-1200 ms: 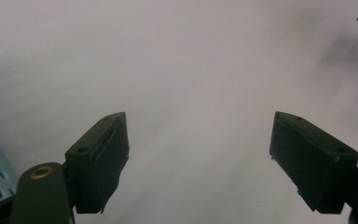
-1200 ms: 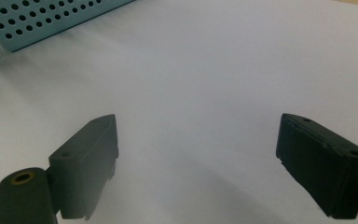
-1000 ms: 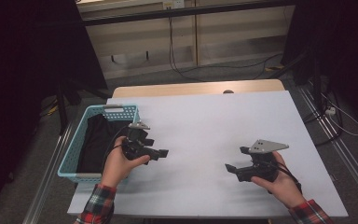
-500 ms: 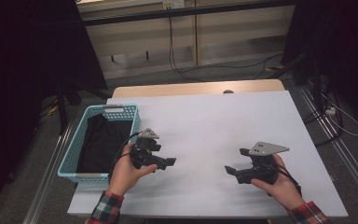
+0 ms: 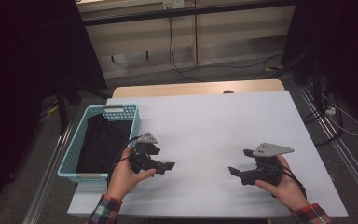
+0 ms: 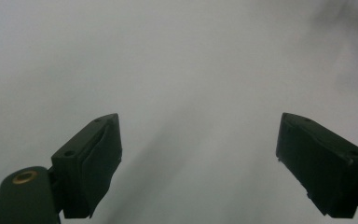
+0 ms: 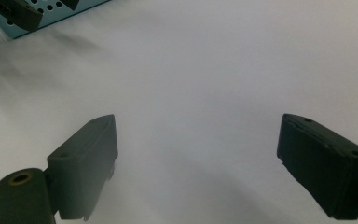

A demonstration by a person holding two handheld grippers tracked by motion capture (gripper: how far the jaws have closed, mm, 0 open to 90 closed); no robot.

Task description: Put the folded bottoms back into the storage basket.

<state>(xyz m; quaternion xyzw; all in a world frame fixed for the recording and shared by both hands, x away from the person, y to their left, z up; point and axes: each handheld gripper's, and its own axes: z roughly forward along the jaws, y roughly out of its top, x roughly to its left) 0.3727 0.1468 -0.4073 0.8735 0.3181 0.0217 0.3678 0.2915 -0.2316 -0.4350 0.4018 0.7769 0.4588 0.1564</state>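
Note:
A black cloth (image 5: 102, 140) lies inside a light blue plastic basket (image 5: 70, 156) at the left edge of the white table (image 5: 214, 121). My left gripper (image 5: 164, 157) hovers just right of the basket's front corner and points right. Its jaws stand wide apart over bare table in the left gripper view (image 6: 198, 163), with nothing between them. My right gripper (image 5: 240, 161) sits near the front right of the table and points left toward the other one. It is open too and empty in the right gripper view (image 7: 198, 163).
The basket's perforated wall (image 7: 51, 11) and a jaw of the left gripper (image 7: 23, 14) appear at the top left of the right gripper view. Beyond the table's far wooden edge (image 5: 196, 88) are cables on the floor and a dark frame.
My left hand has drifted from the basket's rim toward the right and the front edge of the table. The right hand has stayed put.

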